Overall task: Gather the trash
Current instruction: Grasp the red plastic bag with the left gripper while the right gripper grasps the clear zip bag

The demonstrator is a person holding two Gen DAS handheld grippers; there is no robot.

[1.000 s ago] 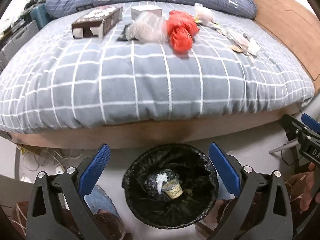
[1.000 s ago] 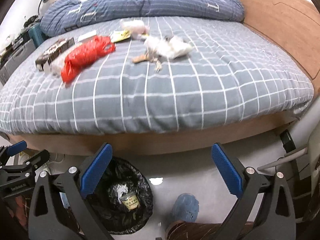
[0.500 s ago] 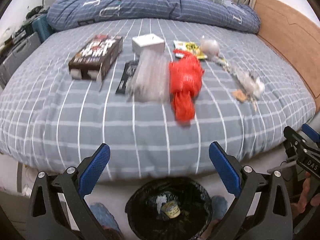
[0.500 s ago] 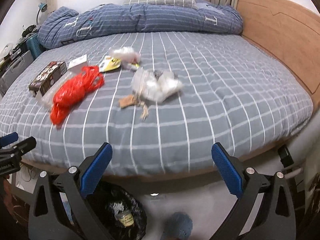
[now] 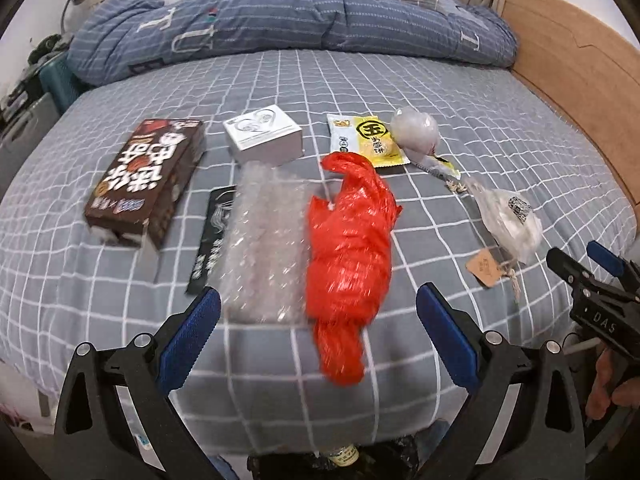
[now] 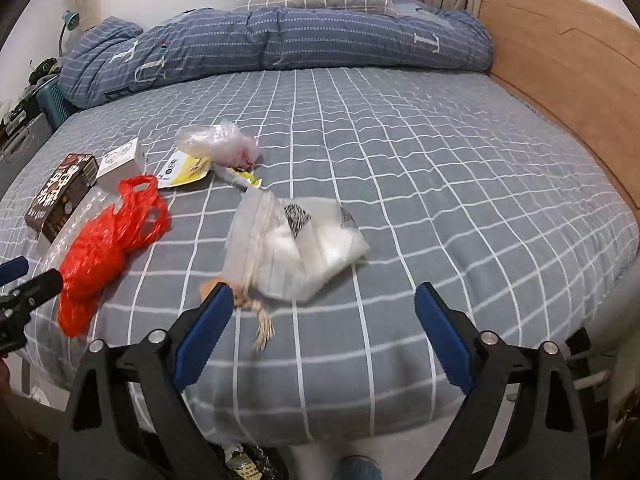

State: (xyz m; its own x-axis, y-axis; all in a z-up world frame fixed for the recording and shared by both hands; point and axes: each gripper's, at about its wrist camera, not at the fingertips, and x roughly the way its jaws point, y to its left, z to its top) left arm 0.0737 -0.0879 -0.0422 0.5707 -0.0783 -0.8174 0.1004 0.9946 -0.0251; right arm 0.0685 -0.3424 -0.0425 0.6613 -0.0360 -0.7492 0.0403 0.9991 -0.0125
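Trash lies on the grey checked bed. In the left wrist view my left gripper (image 5: 318, 334) is open and empty over the bed's near edge, with a red plastic bag (image 5: 348, 256) and bubble wrap (image 5: 264, 244) just ahead. Beyond are a brown box (image 5: 148, 180), a white box (image 5: 262, 134), a yellow wrapper (image 5: 370, 140) and a clear bag (image 5: 508, 220). In the right wrist view my right gripper (image 6: 320, 330) is open and empty, just short of the clear bag (image 6: 304, 248); the red bag (image 6: 108, 248) lies to its left.
A black-lined bin (image 5: 352, 466) with a bottle in it stands on the floor below the bed edge, also seen in the right wrist view (image 6: 244, 462). A rolled blue quilt (image 6: 280, 36) lies at the far end. A wooden headboard (image 6: 568, 92) runs along the right.
Both grippers rose from floor level near the bin and moved forward over the bed edge. The trash now looms closer and the bin has dropped to the bottom of both views.
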